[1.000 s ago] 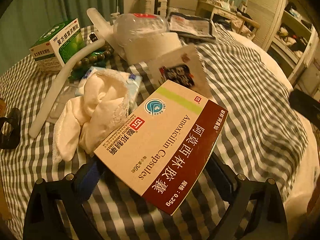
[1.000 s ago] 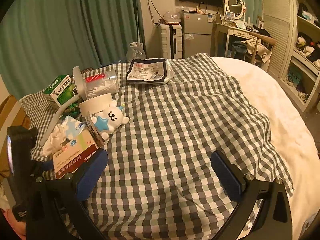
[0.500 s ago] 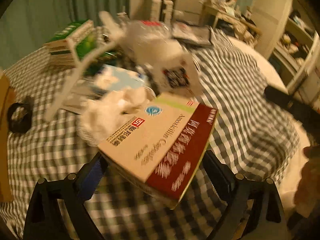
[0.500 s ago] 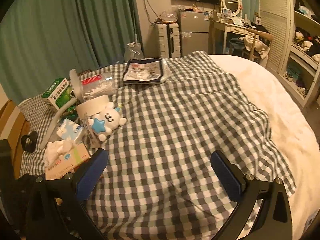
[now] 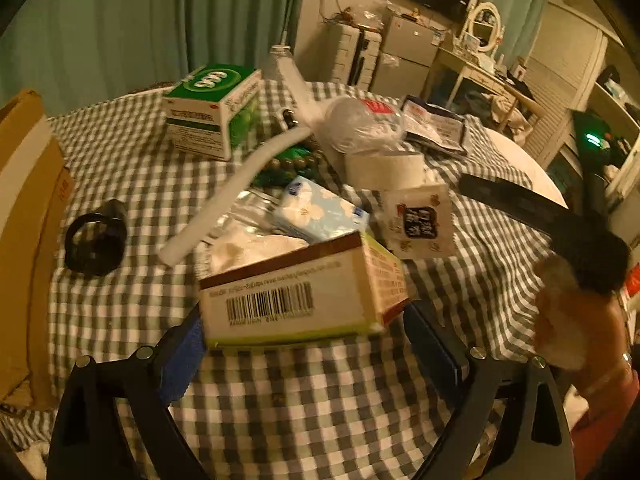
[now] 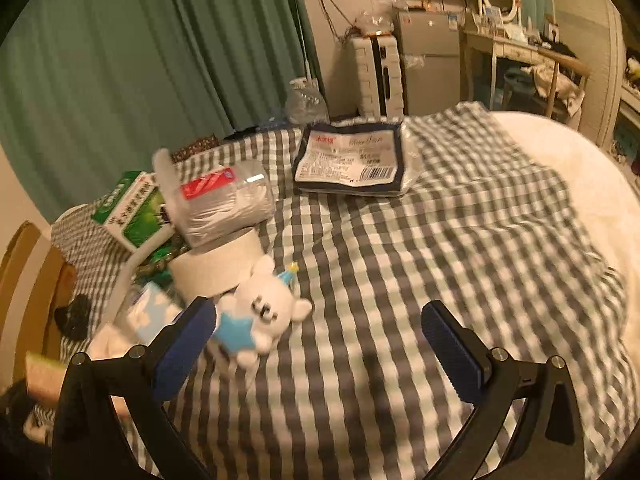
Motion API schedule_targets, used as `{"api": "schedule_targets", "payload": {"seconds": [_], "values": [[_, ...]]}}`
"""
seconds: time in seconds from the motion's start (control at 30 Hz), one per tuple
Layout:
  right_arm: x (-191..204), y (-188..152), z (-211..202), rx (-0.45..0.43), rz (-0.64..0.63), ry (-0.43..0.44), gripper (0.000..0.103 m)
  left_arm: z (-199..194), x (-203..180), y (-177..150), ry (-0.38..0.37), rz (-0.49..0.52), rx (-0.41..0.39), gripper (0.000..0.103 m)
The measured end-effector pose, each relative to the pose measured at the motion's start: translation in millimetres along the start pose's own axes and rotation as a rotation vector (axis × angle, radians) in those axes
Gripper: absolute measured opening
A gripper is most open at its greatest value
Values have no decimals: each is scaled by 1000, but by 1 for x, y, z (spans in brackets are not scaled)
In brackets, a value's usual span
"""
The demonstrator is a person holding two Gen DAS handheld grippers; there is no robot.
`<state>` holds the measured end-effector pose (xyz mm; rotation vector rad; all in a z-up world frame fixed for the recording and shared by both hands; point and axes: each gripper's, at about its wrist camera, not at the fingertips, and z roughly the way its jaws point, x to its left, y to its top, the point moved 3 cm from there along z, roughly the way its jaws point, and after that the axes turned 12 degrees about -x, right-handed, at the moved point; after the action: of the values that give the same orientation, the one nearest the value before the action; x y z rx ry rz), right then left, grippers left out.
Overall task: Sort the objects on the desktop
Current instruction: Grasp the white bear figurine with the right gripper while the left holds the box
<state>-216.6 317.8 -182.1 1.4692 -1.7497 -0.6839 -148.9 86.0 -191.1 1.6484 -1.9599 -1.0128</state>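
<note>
Left jaws were clamped on the medicine box [image 5: 304, 300], barcode face toward the camera, held just above the checked cloth [image 5: 304, 408] at the near edge of the clutter; right jaws stood wide apart with nothing between them, the right gripper [image 6: 320, 344] hovering over bare cloth beside the plush bear [image 6: 264, 312]; the box looked gripped near its end only, so a quick swing could let it pivot or slip out, and the thin carton could crush if squeezed harder; carried low, it could also snag the crumpled white fabric [image 5: 256, 244] or the tissue pack [image 5: 320, 212] right behind it; left wrist view alone showed the grasp, the black ring-shaped object [image 5: 94, 236] and the white tube [image 5: 240, 184] across the pile; right wrist view alone showed the bear, the tape roll [image 6: 216, 268] and the flat dark-edged packet [image 6: 352, 160] well apart at the far side; both views caught the green box [image 5: 212, 108].
</note>
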Motion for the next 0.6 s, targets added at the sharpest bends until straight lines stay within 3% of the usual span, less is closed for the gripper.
{"api": "schedule_targets", "payload": {"seconds": [0.27,0.3,0.4,0.43,0.6], "values": [[46,-27,32,114,-92,118,94,13,-18,-7,-42,-11,35,96],[52,-31,34,123,-121,119,88,17,-20,-12,-35,0,53,96],[67,-37,34,132,-162,151,55,20,-21,-21,-25,21,80,96],[69,-38,32,134,-160,162,48,17,-22,-23,-27,22,80,96],[65,-37,14,94,-162,140,48,7,-31,-38,-60,36,104,96]]}}
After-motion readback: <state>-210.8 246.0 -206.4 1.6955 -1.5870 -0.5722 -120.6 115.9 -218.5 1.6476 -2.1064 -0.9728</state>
